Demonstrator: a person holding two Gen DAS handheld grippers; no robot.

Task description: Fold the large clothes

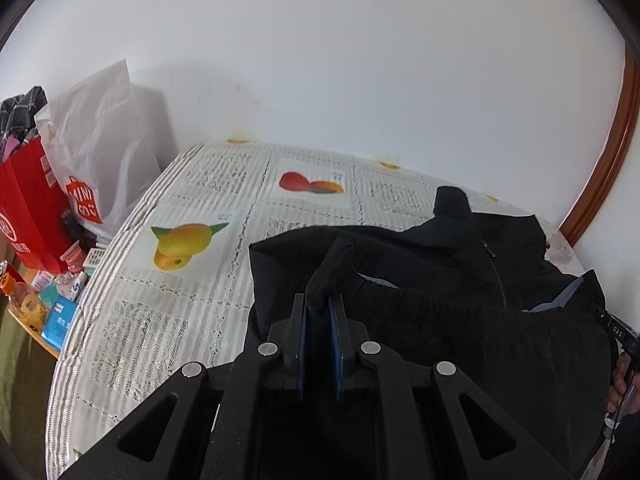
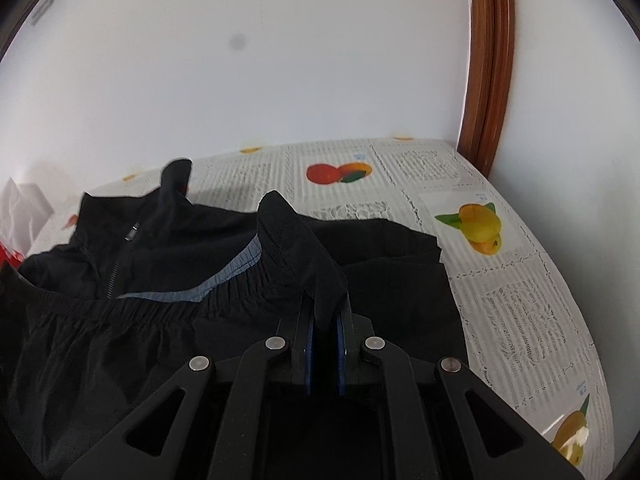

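Note:
A black zip-up jacket (image 1: 460, 280) with a grey-blue lining lies on a table covered by a fruit-print cloth (image 1: 176, 280). My left gripper (image 1: 319, 304) is shut on a pinched fold of the jacket's hem at its left side. In the right wrist view the same jacket (image 2: 160, 256) spreads to the left, zipper and collar toward the wall. My right gripper (image 2: 325, 314) is shut on a bunched bit of its elastic hem at the right side. Both held folds stand up above the jaws.
A white wall runs behind the table. Left of the table stand a red paper bag (image 1: 28, 208), a white plastic bag (image 1: 100, 152) and small boxes and bottles (image 1: 44, 300) on a lower surface. A brown wooden frame (image 2: 490, 64) rises at the right corner. A person's hand (image 1: 622, 384) shows at right.

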